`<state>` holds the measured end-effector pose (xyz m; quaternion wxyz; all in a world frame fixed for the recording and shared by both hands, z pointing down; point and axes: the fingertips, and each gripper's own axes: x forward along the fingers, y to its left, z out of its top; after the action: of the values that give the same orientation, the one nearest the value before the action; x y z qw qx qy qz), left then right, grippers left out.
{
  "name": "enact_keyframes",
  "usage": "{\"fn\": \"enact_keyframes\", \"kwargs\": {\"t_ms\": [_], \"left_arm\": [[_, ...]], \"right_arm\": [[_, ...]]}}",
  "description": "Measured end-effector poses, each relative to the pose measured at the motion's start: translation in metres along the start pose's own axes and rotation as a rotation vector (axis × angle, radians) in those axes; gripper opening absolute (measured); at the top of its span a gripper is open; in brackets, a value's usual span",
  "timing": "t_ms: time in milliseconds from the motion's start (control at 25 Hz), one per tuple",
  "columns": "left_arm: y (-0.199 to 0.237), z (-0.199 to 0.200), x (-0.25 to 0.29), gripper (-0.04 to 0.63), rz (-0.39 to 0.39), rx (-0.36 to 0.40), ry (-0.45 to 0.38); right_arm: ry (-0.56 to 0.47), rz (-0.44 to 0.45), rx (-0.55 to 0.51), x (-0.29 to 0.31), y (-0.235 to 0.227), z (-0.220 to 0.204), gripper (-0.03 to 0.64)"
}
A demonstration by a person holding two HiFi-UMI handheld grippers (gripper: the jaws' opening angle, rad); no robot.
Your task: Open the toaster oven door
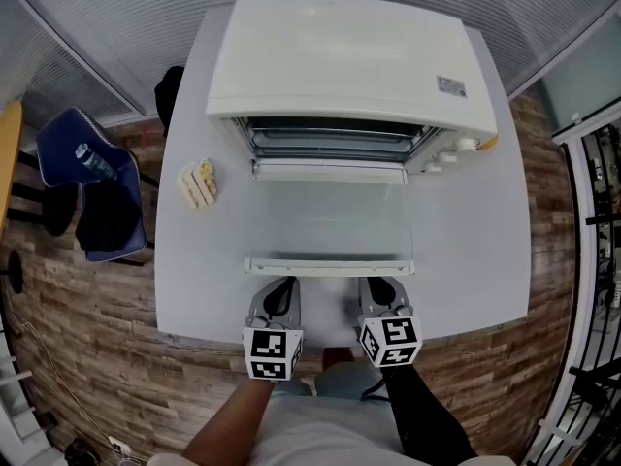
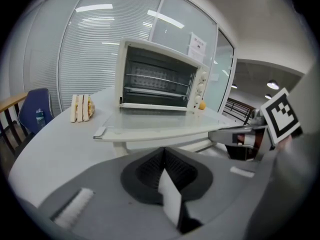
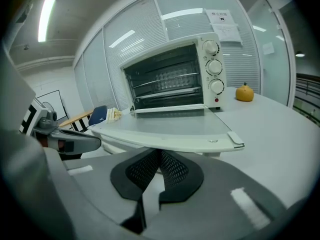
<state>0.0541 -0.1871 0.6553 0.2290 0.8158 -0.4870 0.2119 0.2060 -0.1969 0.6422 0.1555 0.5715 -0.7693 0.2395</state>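
Note:
A cream toaster oven (image 1: 340, 66) stands at the back of the white table (image 1: 466, 260). Its glass door (image 1: 330, 216) lies folded down flat, with the handle bar (image 1: 328, 266) toward me and the wire racks showing inside. My left gripper (image 1: 279, 294) and right gripper (image 1: 380, 291) sit side by side just in front of the handle, apart from it. Both are shut with nothing between the pads. The left gripper view shows the door (image 2: 160, 124) just above and beyond the jaws. The door (image 3: 170, 126) looks the same in the right gripper view.
A sandwich (image 1: 198, 183) lies on the table left of the door. An orange (image 3: 244, 93) sits right of the oven by the knobs. A blue chair (image 1: 92, 192) holding a bottle stands off the table's left side. A railing (image 1: 592, 250) runs along the right.

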Motion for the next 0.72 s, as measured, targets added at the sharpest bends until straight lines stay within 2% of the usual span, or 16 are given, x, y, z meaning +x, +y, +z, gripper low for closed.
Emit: {"fn": "enact_keyframes", "kwargs": {"t_ms": [480, 600, 720], "left_arm": [[-0.002, 0.008, 0.003, 0.057, 0.009, -0.012, -0.011], [-0.006, 0.008, 0.006, 0.057, 0.020, -0.010, -0.008], [-0.008, 0.001, 0.013, 0.057, 0.034, 0.003, 0.026]], "right_arm": [[0.022, 0.004, 0.020, 0.002, 0.001, -0.004, 0.002], [0.023, 0.020, -0.001, 0.000, 0.002, -0.002, 0.002], [0.078, 0.006, -0.044, -0.004, -0.002, -0.014, 0.002]]}}
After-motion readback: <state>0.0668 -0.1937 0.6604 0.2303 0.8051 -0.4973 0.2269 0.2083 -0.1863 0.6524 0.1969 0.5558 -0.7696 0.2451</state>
